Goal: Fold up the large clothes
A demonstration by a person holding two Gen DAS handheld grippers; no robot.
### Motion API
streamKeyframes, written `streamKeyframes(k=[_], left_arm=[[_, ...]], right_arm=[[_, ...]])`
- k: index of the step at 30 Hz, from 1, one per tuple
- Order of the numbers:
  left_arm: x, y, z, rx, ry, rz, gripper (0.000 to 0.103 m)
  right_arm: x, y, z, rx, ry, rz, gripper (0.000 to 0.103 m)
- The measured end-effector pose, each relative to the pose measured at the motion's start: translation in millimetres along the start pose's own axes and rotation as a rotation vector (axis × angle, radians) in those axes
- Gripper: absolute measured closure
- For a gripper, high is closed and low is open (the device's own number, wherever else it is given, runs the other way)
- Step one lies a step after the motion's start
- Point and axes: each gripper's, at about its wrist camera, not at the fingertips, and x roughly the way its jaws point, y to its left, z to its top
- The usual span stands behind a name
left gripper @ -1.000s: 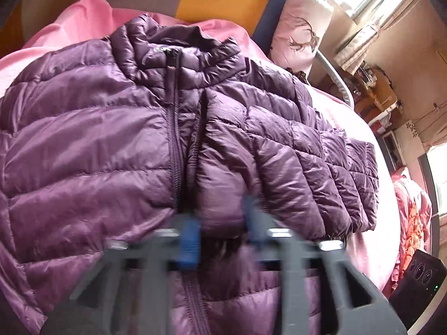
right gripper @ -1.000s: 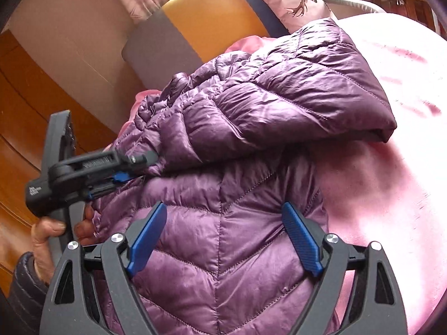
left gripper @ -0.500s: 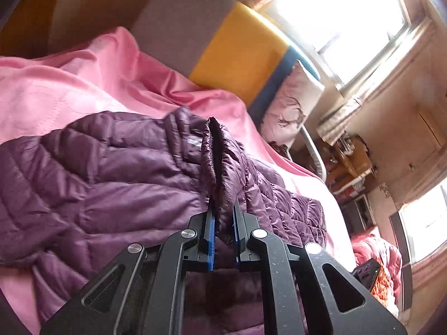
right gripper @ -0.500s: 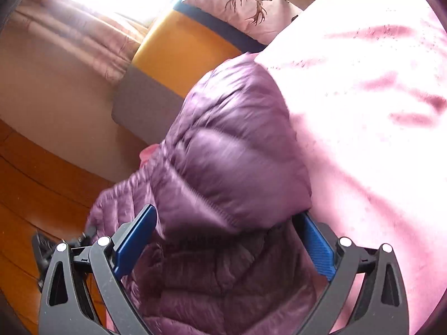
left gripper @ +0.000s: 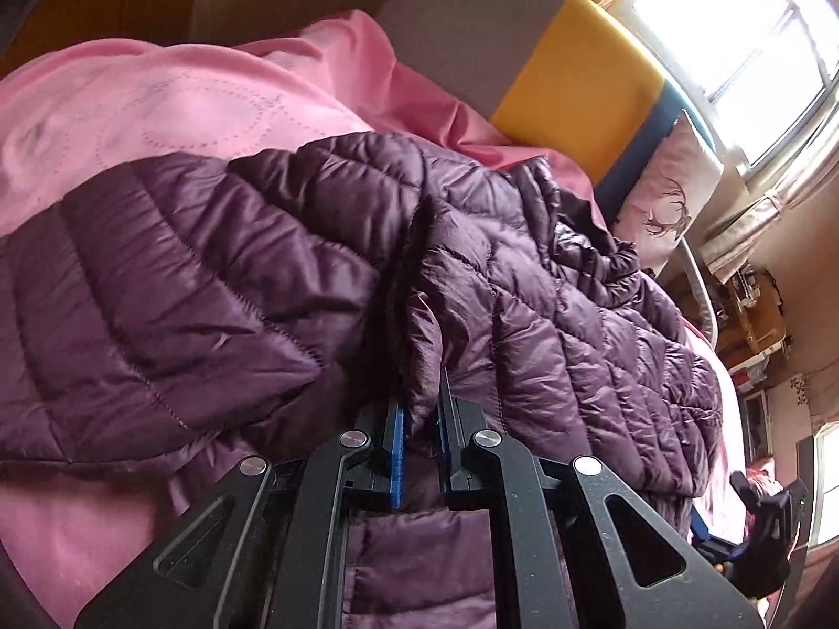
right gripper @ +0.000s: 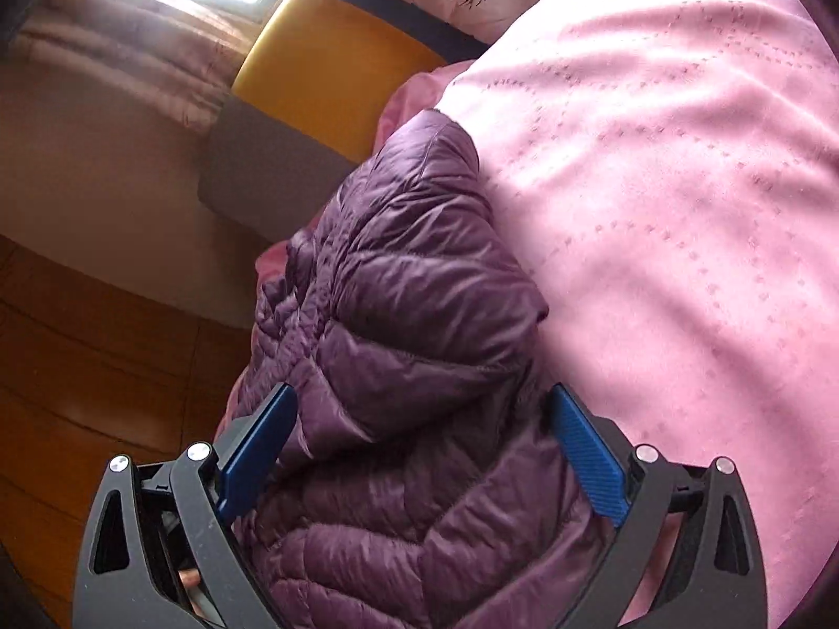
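Observation:
A dark purple quilted down jacket point(left gripper: 210, 272) lies on the pink bedspread point(left gripper: 157, 99). My left gripper point(left gripper: 419, 419) is shut on a raised fold of the jacket's fabric, which stands up between the blue pads and drapes back over the rest of the jacket. In the right wrist view the jacket point(right gripper: 409, 314) runs along the bed's left edge, bunched and partly folded. My right gripper point(right gripper: 422, 451) is open wide, its blue pads either side of the jacket's bulk. The right gripper's black body point(left gripper: 760, 519) shows at the lower right of the left wrist view.
A grey, yellow and blue headboard cushion point(left gripper: 577, 73) and a pillow with a deer print point(left gripper: 666, 199) stand at the head of the bed. Wooden floor point(right gripper: 105, 367) lies left of the bed. A bright window point(left gripper: 734, 10) and cluttered furniture point(left gripper: 755, 309) are at the right.
My left gripper shut on the jacket's fabric near the zip and carried it sideways, folding it over. The right gripper swung closer over the jacket's side, still open.

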Motion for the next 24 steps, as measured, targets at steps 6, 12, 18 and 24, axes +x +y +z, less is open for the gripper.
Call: streamKeyframes(k=[6, 12, 18, 24], left_arm=[[-6, -5, 1, 0.047, -0.041, 0.022, 0.094], [-6, -13, 1, 0.095, -0.061, 0.060, 0.094], [9, -15, -19, 0.184, -0.041, 0.126, 0.094], [5, -3, -23, 0.118, -0.052, 0.100, 0.087]], right_arm=[[-27, 47, 6, -0.274, -0.108, -0.148, 0.026], [36, 82, 9, -0.484, -0.087, -0.374, 0.031], [93, 48, 2, -0.520, -0.049, -0.546, 0.033], [99, 45, -4, -0.544, -0.089, -0.551, 0.030]])
